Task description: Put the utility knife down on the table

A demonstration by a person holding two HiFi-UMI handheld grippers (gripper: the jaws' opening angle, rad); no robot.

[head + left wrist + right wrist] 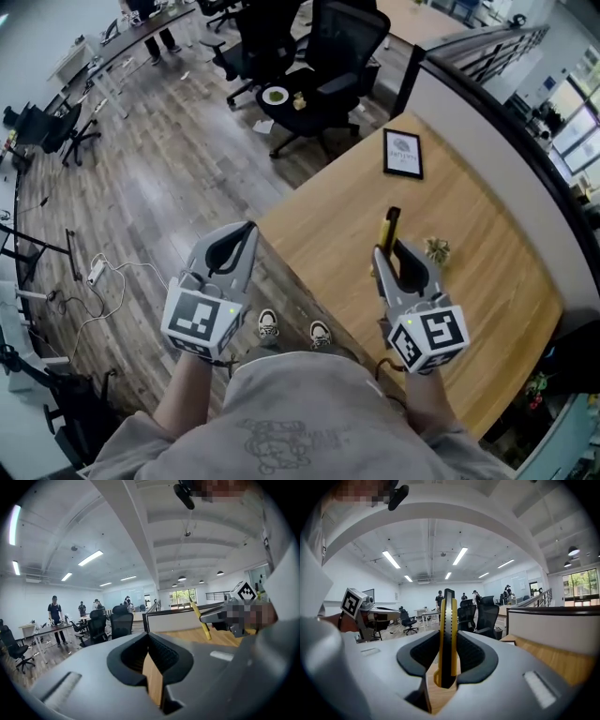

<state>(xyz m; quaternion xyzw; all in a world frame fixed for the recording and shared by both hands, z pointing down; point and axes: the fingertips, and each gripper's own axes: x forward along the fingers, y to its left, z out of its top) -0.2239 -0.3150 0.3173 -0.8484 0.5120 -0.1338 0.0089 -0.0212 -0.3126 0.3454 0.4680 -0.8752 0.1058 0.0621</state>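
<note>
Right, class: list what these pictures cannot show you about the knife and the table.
Utility knife blade, out or retracted: edge-on in the right gripper view, too small in the head view.
Framed card print: too small, head view.
Small green thing beside the right gripper: too small to identify, head view.

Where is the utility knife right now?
The utility knife is clamped in the right gripper, at the head view's right, over the wooden table. A small plant sits just to its right.
</note>
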